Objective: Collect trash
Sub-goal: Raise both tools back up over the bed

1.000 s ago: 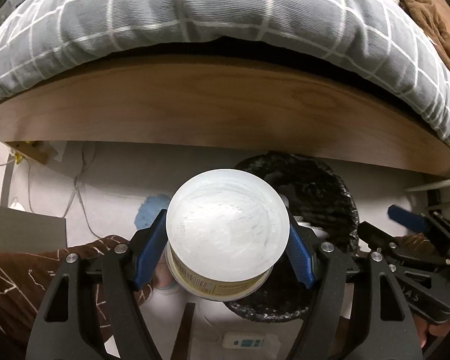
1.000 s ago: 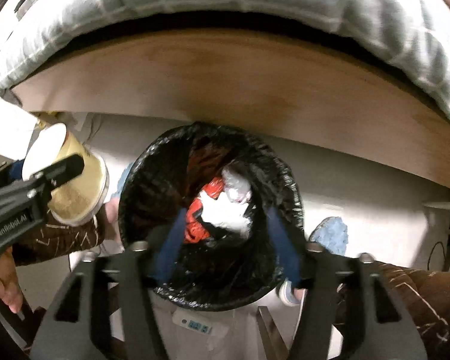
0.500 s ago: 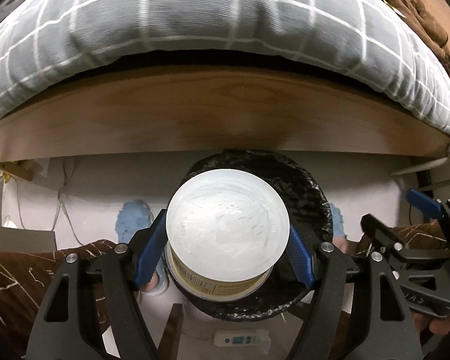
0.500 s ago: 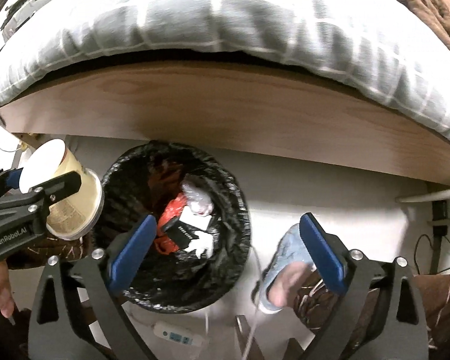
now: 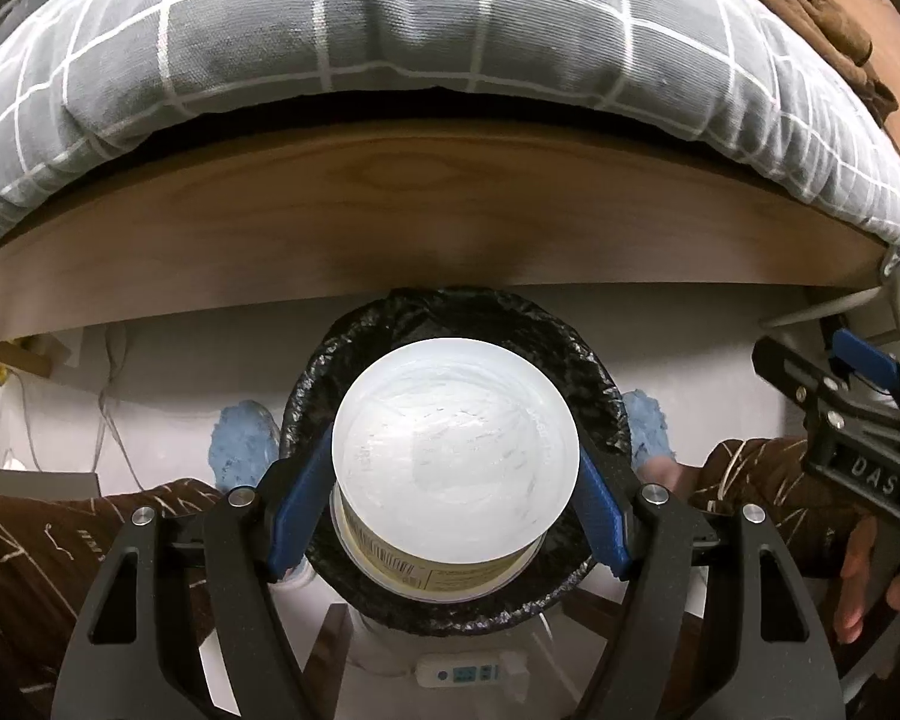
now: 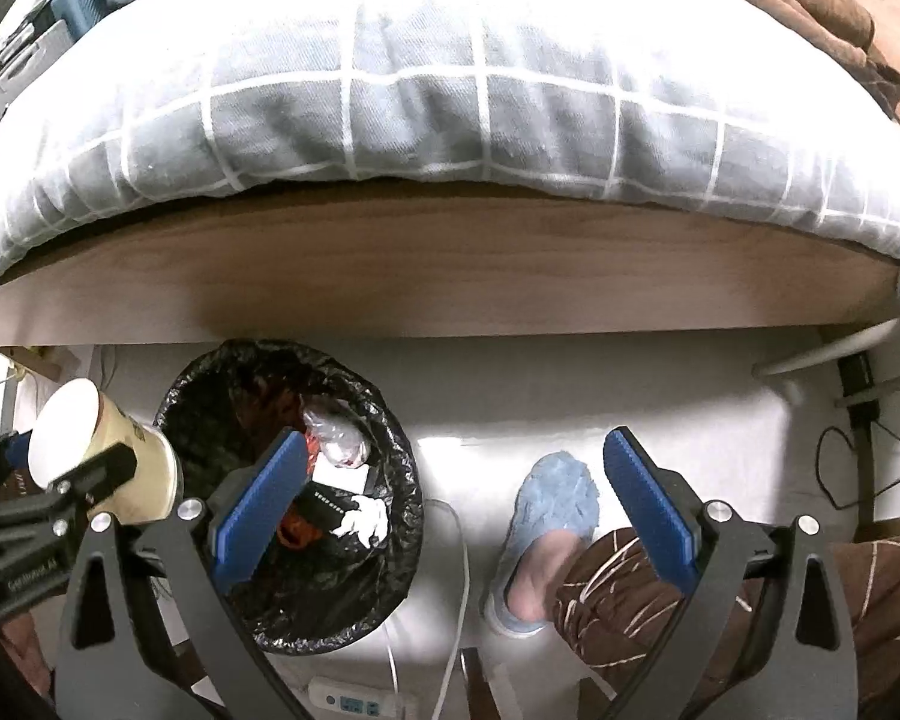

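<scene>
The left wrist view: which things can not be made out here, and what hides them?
- Inside of the trash bin: left wrist view, covered by the paper cup that the left gripper grips.
- Print on the cup's label: too small.
- Right gripper: cut off by the right edge, jaws unseen here; the right wrist view shows them open and empty.

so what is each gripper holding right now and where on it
Left gripper clamps the paper cup by its side wall, below the rim, over the trash bin. Right gripper is open and empty.
</scene>
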`<state>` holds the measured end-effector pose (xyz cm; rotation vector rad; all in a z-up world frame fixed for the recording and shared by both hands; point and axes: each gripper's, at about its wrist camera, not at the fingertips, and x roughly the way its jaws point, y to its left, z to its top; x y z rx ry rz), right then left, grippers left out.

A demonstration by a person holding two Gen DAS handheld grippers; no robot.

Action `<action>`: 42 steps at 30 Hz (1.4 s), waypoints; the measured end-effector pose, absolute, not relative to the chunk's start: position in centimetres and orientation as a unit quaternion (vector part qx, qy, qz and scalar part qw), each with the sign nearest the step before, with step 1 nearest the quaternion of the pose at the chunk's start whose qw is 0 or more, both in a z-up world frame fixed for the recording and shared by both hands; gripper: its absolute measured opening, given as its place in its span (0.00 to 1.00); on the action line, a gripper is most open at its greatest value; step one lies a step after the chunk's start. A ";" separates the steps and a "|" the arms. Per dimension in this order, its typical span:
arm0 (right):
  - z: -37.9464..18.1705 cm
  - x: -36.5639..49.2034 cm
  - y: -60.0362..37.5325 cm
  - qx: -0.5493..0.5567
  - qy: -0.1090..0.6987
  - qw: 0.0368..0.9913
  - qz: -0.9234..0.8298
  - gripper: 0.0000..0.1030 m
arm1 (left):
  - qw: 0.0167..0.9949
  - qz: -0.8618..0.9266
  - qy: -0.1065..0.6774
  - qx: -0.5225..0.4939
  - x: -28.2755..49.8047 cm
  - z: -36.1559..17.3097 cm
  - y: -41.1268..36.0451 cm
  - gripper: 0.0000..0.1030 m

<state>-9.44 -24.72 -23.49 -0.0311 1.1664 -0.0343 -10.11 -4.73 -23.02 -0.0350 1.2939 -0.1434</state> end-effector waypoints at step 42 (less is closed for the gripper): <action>-11.3 -7.0 -25.4 -0.012 0.404 0.915 0.000 0.92 | 0.891 -0.041 0.452 -0.010 -5.9 -9.9 -3.1 0.94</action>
